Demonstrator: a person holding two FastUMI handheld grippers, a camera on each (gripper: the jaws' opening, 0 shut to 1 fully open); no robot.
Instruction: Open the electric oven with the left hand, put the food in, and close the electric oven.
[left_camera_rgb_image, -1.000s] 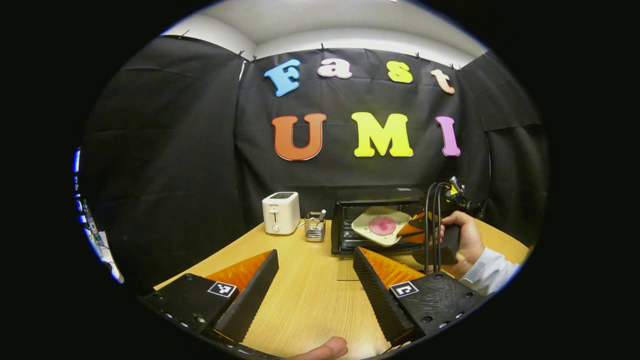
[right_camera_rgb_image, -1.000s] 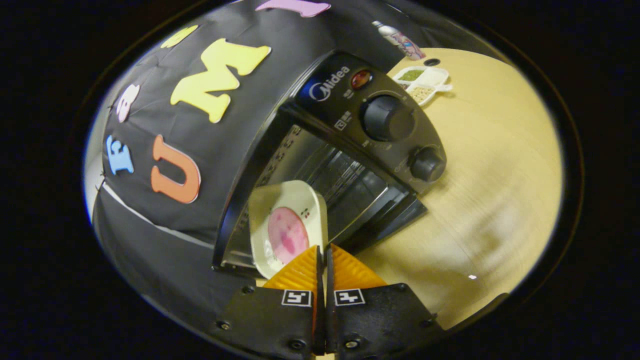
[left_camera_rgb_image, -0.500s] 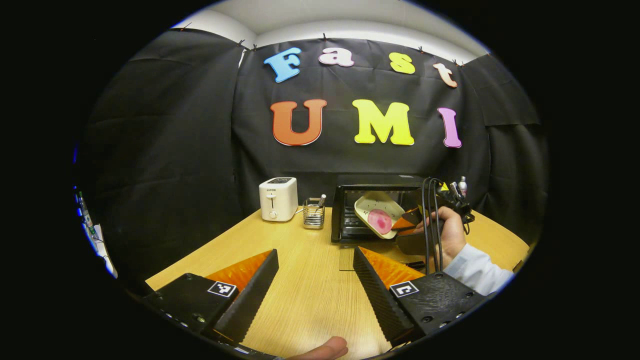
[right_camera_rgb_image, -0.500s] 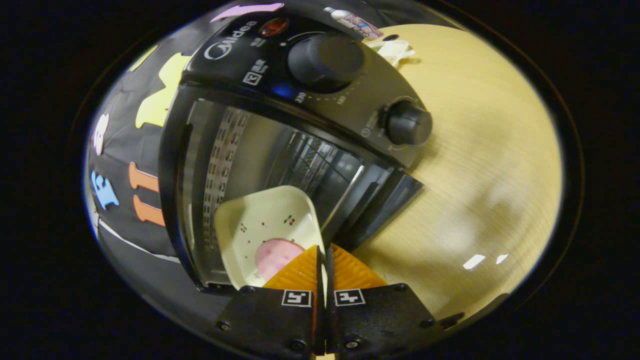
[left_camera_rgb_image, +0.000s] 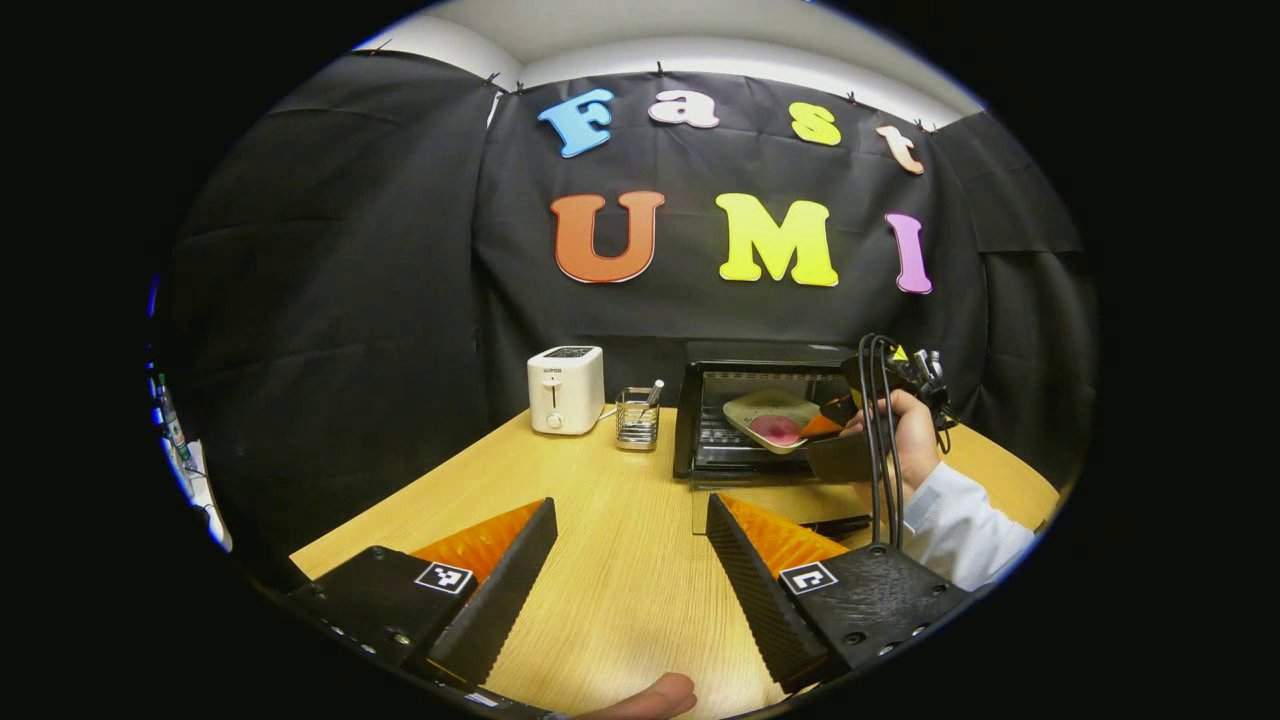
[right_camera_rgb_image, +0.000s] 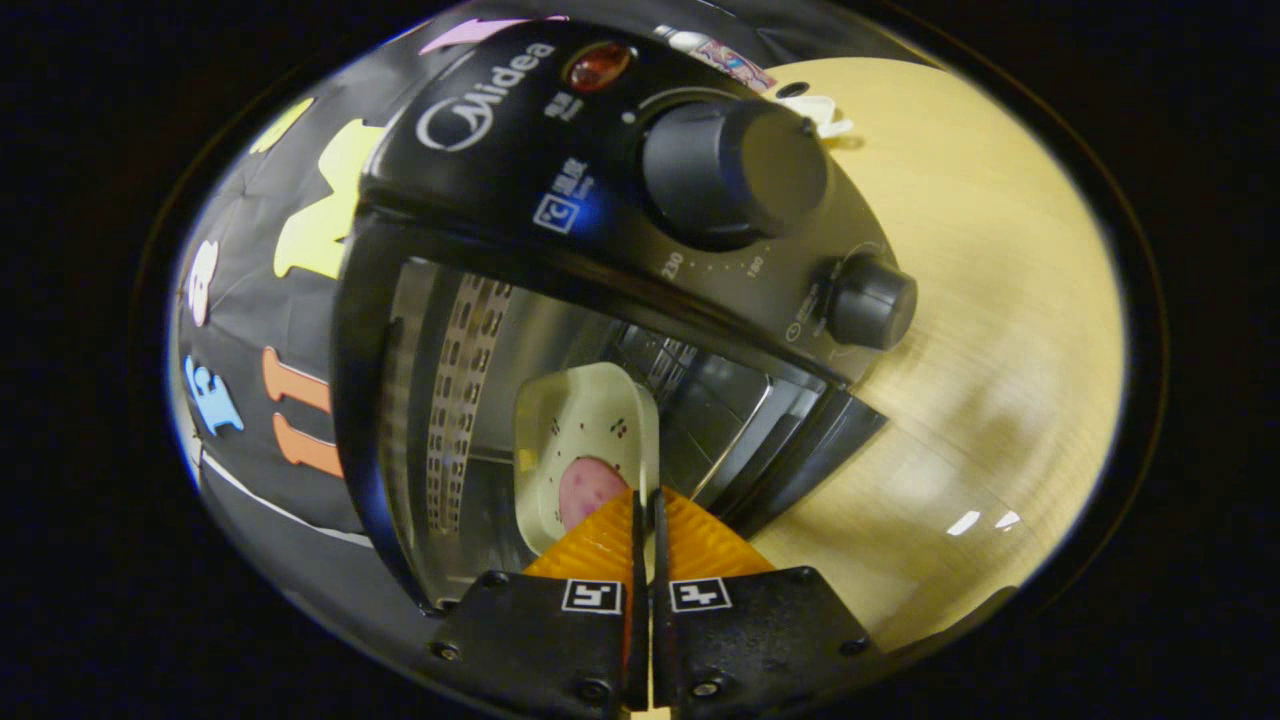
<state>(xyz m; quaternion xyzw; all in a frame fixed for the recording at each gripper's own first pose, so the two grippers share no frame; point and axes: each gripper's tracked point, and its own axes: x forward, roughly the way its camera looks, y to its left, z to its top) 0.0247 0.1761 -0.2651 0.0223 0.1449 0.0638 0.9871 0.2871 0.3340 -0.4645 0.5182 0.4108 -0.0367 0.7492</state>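
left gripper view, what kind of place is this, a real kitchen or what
Probably a staged kitchen set in a recording booth, not a real kitchen: a wooden table carries a white toaster, a wire utensil holder and an open electric oven, with black cloth hung behind.

Table: toaster, oven.

Plate of food held inside the open electric oven

The hand-held gripper had its orange fingers pressed together on the near rim of a cream plate, which carried a pink round of food and sat within the cavity of the black electric oven. The oven's door hung open toward the wooden tabletop. On the control panel sat a large knob, a smaller knob and a red indicator lamp. A white compartment tray lay far back on the tabletop.
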